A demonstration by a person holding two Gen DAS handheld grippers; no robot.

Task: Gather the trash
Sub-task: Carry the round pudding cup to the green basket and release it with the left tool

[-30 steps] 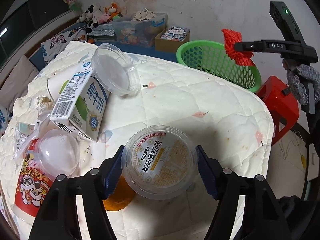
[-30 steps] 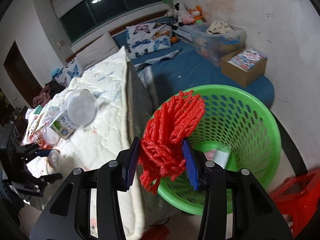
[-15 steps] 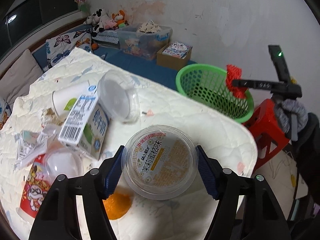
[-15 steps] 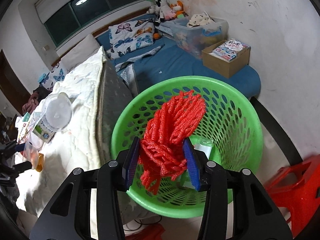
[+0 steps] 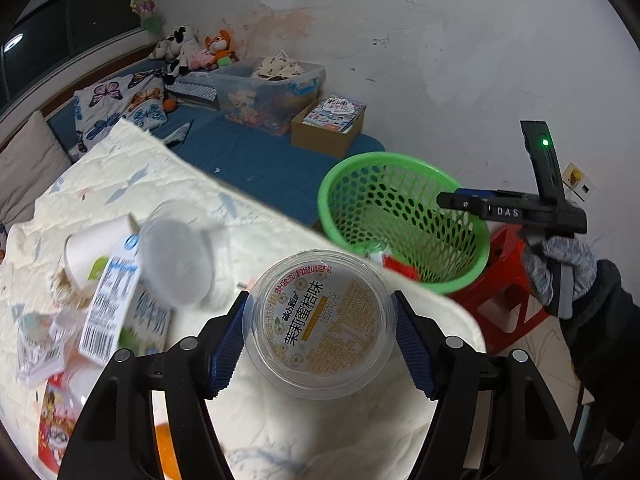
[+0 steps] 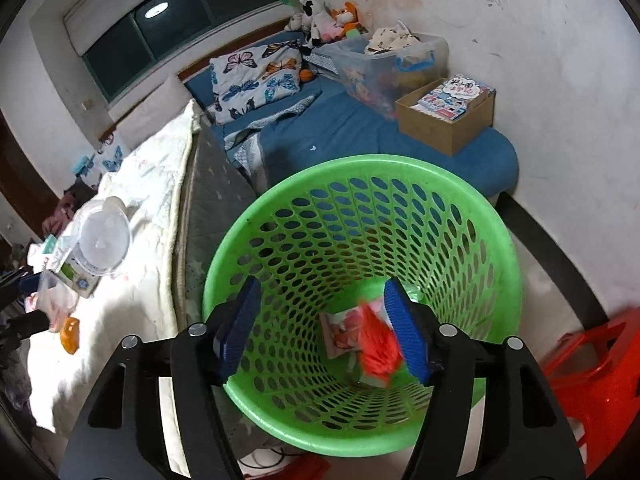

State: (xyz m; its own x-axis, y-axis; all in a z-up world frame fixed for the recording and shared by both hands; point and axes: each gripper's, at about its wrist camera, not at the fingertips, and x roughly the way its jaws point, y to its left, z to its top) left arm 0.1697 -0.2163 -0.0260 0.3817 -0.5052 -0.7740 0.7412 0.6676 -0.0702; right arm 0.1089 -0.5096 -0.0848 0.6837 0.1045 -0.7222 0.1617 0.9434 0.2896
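Observation:
My left gripper [image 5: 320,332] is shut on a clear plastic jelly cup [image 5: 318,322] with a printed lid, held above the white quilt [image 5: 192,184]. My right gripper [image 6: 322,320] is open and empty over the green mesh basket [image 6: 460,208]. The red foam net [image 6: 378,348] lies blurred inside the basket, beside a wrapper [image 6: 340,330]. From the left wrist view the right gripper [image 5: 452,200] hovers over the basket [image 5: 348,172], with the red net [image 5: 402,268] inside.
On the quilt lie a milk carton [image 5: 108,312], a clear lid [image 5: 176,264], a paper cup [image 5: 96,248], wrappers and an orange piece [image 6: 70,334]. A red stool [image 6: 596,380] stands right of the basket. A cardboard box [image 6: 448,116] sits behind on the blue mat.
My right gripper opened and let go of the red foam net, which dropped into the basket. My left gripper lifted the jelly cup higher and toward the basket.

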